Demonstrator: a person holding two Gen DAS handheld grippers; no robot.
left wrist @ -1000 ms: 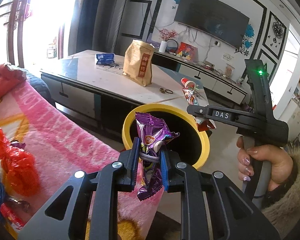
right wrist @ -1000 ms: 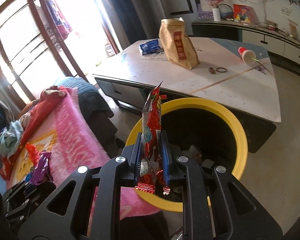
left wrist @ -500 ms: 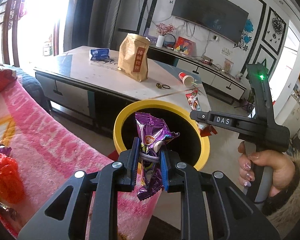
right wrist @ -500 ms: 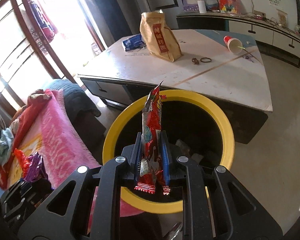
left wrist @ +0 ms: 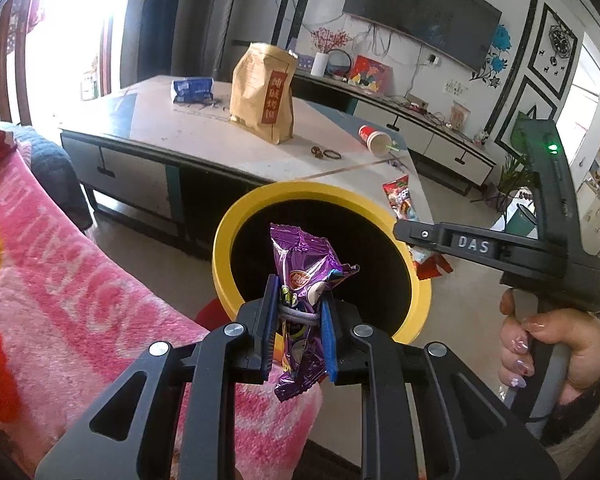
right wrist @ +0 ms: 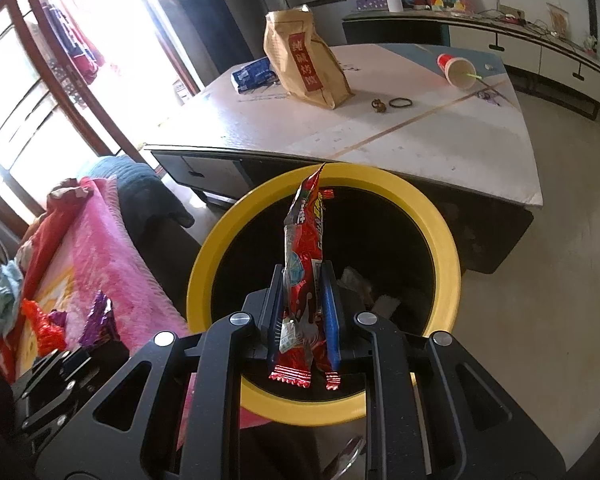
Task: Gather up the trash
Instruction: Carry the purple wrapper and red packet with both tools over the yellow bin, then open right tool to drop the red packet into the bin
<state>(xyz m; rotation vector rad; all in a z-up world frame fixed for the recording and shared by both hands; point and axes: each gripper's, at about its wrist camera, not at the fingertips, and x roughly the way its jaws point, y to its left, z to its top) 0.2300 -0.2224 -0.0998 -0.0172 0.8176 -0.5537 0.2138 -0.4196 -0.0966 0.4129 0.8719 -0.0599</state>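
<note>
Both grippers hang over the yellow bin [right wrist: 452, 264], left gripper [left wrist: 299, 334] clamped on a purple wrapper [left wrist: 304, 276], right gripper [right wrist: 302, 316] pinching a red wrapper [right wrist: 306, 240] (poised for dropping).

Sunlit window [right wrist: 40, 92], low white table [right wrist: 380, 136], wall television [left wrist: 420, 12], pink blanket [left wrist: 80, 280] beside.

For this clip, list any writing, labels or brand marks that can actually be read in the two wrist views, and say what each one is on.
"DAS": raised letters on the arm of the right gripper, seen in the left wrist view.
Red label on the brown paper bag: white Chinese characters, too blurred to read.
Purple wrapper in the left gripper: round logo, unreadable.
Red wrapper in the right gripper: white lettering, creased, unreadable.
Blue packet on the table: print too small.
</note>
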